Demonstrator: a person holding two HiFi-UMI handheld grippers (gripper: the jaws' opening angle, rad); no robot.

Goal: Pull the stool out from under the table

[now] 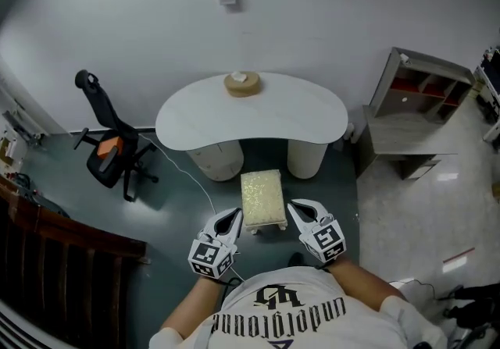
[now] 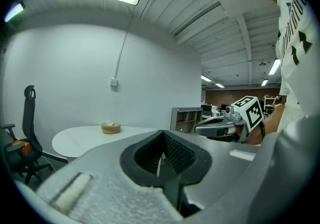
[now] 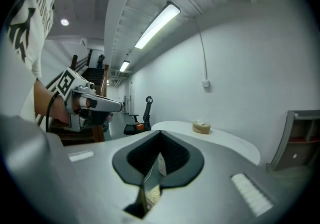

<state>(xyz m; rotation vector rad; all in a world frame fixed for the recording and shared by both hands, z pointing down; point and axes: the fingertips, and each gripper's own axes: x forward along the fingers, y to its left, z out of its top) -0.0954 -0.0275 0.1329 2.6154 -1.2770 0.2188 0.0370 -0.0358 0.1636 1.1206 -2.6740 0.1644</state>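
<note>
The stool (image 1: 262, 197), with a pale yellow cushion, stands on the floor in front of the white table (image 1: 250, 117), most of it out from under the top. My left gripper (image 1: 233, 215) is shut beside the stool's near left corner. My right gripper (image 1: 294, 205) is shut beside its near right corner. Neither holds anything. In the left gripper view the shut jaws (image 2: 161, 153) point level toward the table (image 2: 90, 138). In the right gripper view (image 3: 157, 160) a sliver of the yellow cushion (image 3: 151, 195) shows below the shut jaws.
A round wooden box (image 1: 242, 83) sits on the table's far edge. A black office chair (image 1: 109, 156) stands at the left and a grey shelf unit (image 1: 414, 105) at the right. A white cable (image 1: 195, 179) runs over the floor. A dark wooden railing (image 1: 55, 261) borders the near left.
</note>
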